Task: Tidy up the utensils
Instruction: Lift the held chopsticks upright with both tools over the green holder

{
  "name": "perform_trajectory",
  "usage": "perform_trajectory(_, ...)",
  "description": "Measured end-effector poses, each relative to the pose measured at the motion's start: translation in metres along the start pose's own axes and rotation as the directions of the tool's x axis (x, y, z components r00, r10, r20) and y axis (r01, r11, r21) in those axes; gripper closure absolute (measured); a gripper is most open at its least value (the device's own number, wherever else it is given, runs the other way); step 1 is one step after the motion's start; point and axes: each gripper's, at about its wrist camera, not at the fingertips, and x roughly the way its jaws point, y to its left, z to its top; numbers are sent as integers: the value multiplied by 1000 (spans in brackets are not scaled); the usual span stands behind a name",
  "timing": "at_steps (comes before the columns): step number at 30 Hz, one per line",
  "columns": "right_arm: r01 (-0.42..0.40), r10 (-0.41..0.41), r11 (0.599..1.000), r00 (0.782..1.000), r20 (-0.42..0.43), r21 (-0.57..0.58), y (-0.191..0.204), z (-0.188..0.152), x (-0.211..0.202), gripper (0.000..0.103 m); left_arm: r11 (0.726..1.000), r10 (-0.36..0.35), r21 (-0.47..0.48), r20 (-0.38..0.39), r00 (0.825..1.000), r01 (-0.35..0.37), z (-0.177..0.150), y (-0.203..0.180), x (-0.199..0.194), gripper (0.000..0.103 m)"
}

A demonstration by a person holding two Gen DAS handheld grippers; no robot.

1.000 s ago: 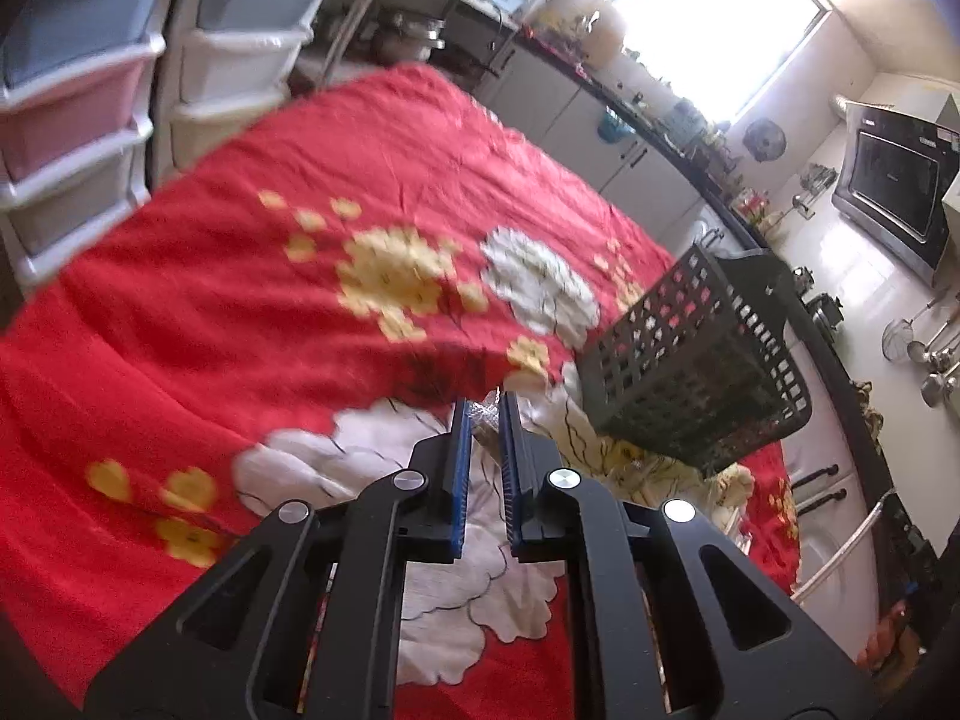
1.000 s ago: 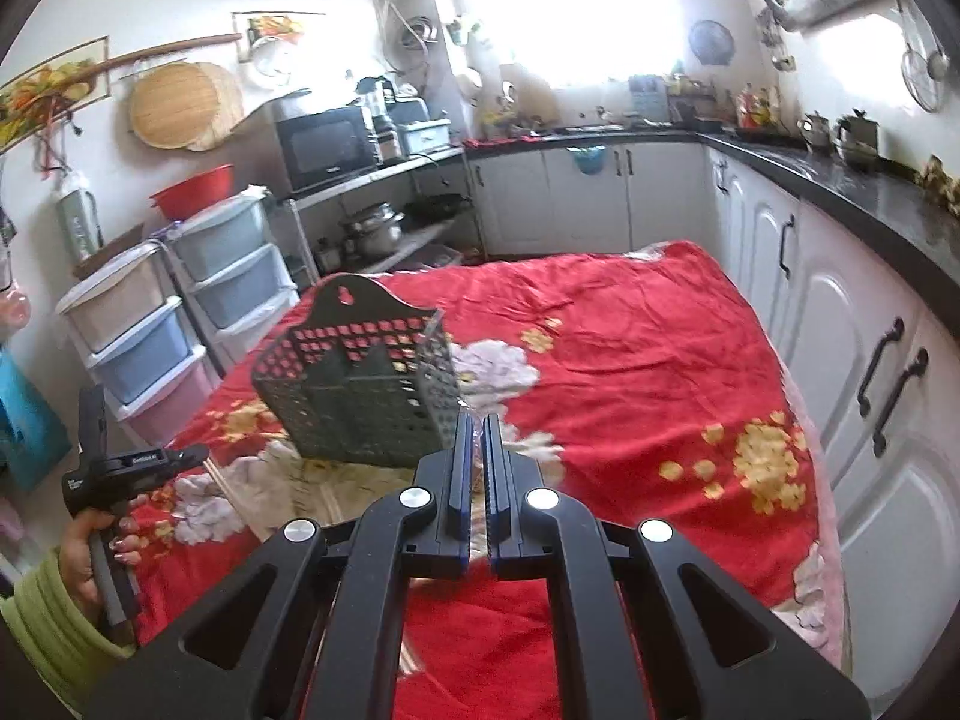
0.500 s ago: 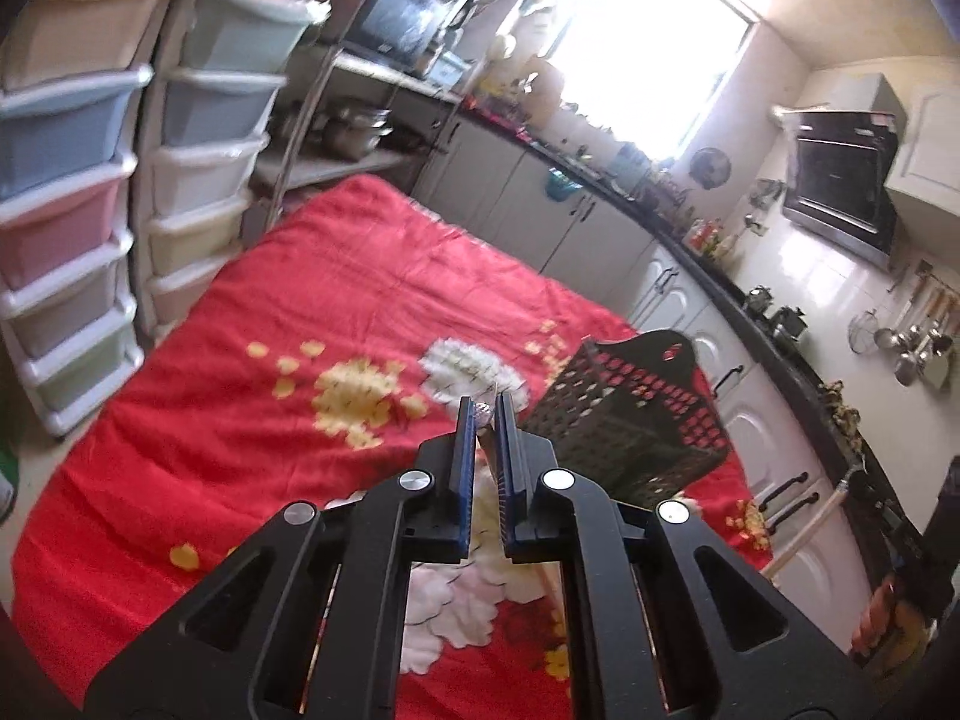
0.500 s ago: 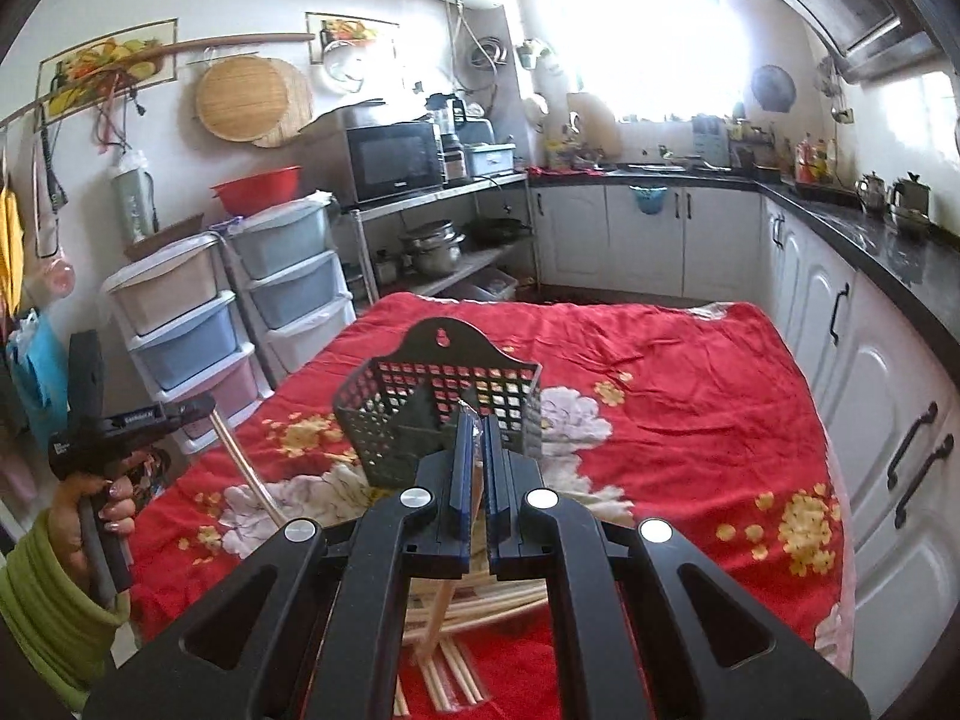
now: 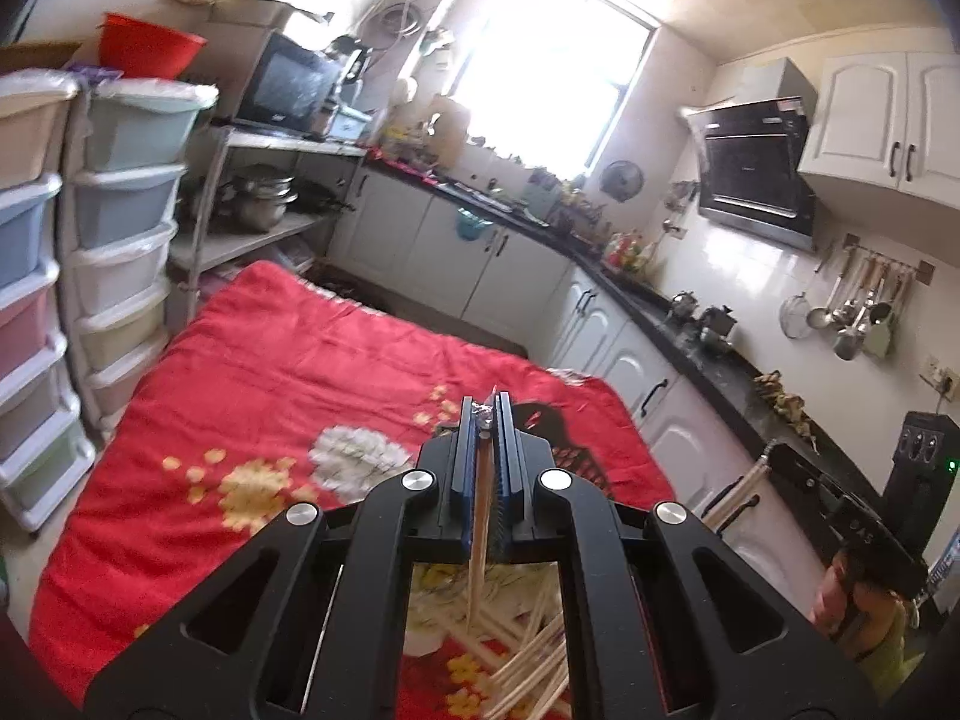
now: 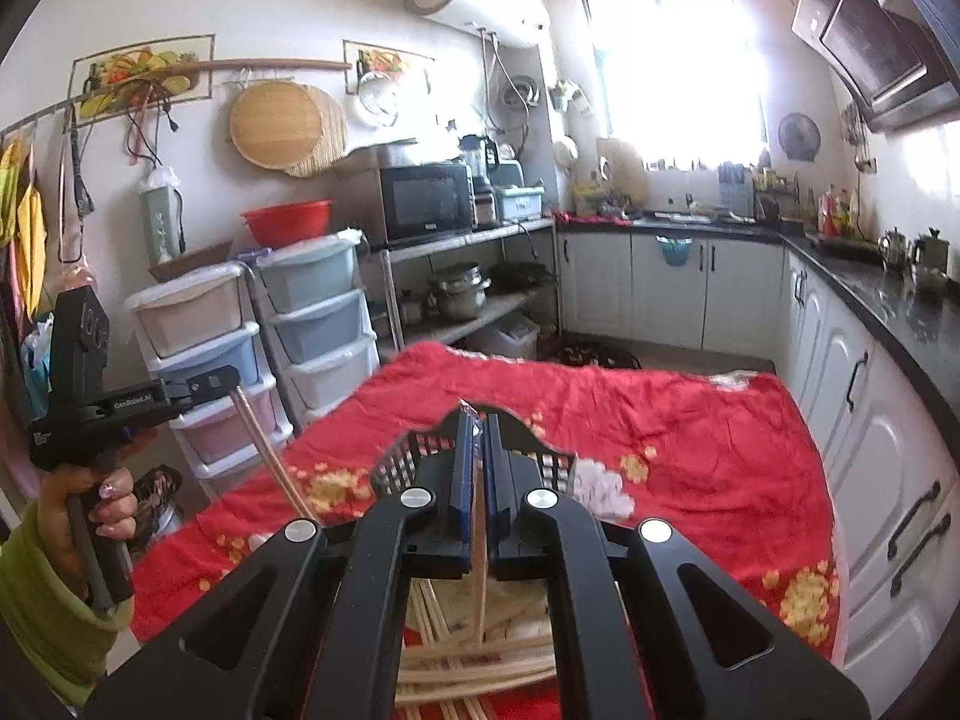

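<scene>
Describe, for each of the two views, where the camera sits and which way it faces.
Left wrist: on the left hand-held gripper, shut on a chopstick, facing the window; no body shows.
Right wrist: on the right hand-held gripper, shut on another chopstick, facing the window; the left hand shows.
Shared: red cloth, basket, loose chopsticks.

red floral cloth (image 6: 690, 438); chopstick pile (image 6: 480, 660), dark basket (image 6: 402, 468)

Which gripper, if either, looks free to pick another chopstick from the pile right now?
Probably neither: the left gripper and right gripper are each shut on a chopstick, above the pile.
</scene>
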Motion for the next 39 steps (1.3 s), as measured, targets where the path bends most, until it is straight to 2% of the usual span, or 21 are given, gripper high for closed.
perform_trajectory(9,-5,5,1000,999,54,-3,0,28,7,100,997,-54,54,56,997,51,30,-38,8,100)
perform_trajectory(16,-2,2,1000,996,85,-1,-5,53,17,100,996,-64,74,112,992,56,56,-56,17,100)
perform_trajectory(29,8,-14,999,990,137,41,-21,85,34,100,996,-9,94,175,984,-8,79,-65,30,100)
perform_trajectory(39,23,-29,999,982,186,34,-27,83,42,100,992,51,102,166,985,-68,68,-53,51,100)
